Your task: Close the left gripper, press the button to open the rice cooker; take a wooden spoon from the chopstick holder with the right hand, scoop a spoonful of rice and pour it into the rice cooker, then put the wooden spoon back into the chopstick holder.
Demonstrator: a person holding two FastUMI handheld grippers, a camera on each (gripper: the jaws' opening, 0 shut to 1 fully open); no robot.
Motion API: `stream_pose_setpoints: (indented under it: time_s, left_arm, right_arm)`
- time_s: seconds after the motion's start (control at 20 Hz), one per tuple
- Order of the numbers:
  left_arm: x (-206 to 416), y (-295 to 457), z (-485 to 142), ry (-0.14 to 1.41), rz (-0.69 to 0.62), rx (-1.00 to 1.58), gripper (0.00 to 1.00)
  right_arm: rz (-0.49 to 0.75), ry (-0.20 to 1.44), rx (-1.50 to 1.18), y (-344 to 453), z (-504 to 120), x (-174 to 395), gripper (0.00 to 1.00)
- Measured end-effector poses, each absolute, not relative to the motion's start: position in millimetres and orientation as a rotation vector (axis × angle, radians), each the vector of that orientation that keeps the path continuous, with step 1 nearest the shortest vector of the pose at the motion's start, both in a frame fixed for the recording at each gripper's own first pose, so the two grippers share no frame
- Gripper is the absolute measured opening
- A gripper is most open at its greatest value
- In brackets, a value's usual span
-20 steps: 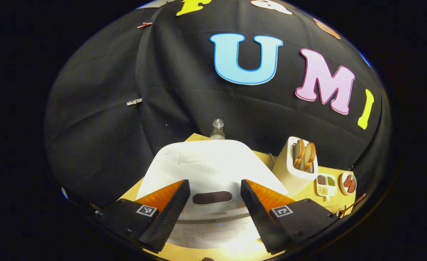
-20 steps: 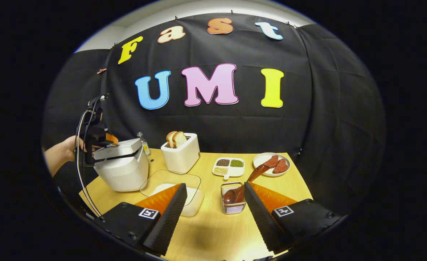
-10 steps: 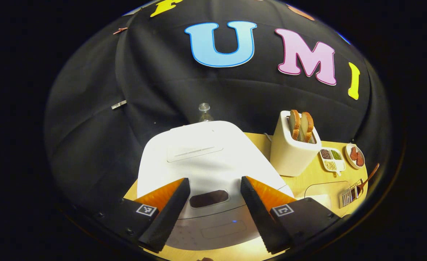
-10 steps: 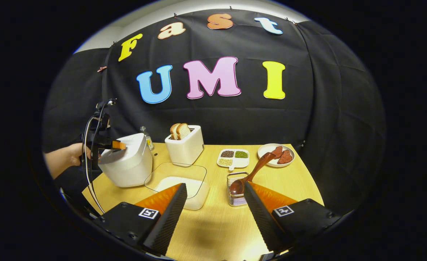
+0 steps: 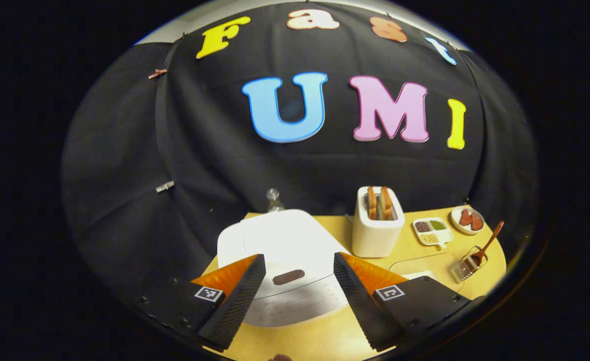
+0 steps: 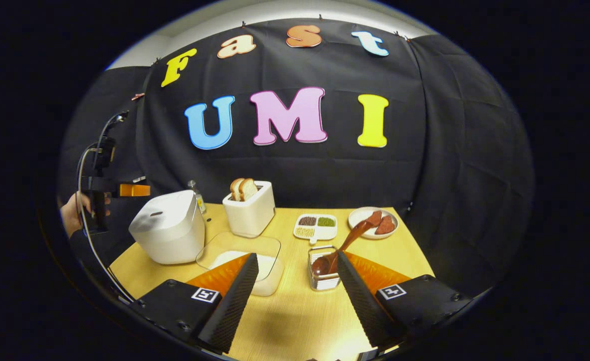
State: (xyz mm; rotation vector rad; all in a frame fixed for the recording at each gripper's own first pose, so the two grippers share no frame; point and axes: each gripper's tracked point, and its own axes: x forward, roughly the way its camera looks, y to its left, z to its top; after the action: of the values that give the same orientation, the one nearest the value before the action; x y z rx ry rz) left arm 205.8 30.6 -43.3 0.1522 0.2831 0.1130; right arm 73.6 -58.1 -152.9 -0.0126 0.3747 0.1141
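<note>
The white rice cooker (image 5: 279, 240) stands with its lid down, a dark oval button (image 5: 288, 277) at its front. My left gripper (image 5: 298, 256) hangs open above and in front of it, touching nothing. In the right gripper view, the cooker (image 6: 167, 233) sits at the table's left and a hand (image 6: 74, 210) holds the left gripper (image 6: 133, 190) up beside it. The wooden spoon (image 6: 342, 245) leans in the wire chopstick holder (image 6: 323, 278), bowl down. My right gripper (image 6: 297, 256) stands open over the table, just short of the holder and the clear rice container (image 6: 242, 255).
A white toaster (image 6: 248, 213) with bread stands behind the rice container. A divided dish of beans (image 6: 316, 226) and a plate of meat slices (image 6: 374, 222) lie at the back right. A small bottle (image 6: 197, 195) stands behind the cooker.
One second ago the cooker's lid stood ajar under the left gripper; it then went down. The left gripper has since lifted up and back from the cooker. The right gripper barely moved.
</note>
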Motion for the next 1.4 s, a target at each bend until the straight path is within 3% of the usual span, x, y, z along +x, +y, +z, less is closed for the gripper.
stream_pose_setpoints:
  time_s: [0.25,0.65,1.0,1.4]
  left_arm:
    - [133,24,4,0.146,0.144,0.129,0.96]
    - [47,20,1,0.067,0.066,0.015,0.98]
    - [24,29,8,-0.01,0.074,-0.005,0.95]
    - [28,9,-2,-0.01,-0.011,0.076,0.95]
  right_arm:
    - [0.042,0.23,-0.027,-50,-90,78,0.98]
    - [0.047,0.166,-0.082,-17,-85,23,0.99]
    - [0.123,0.18,-0.155,16,-91,10,0.99]
    - [0.008,0.232,-0.11,13,-110,6,0.98]
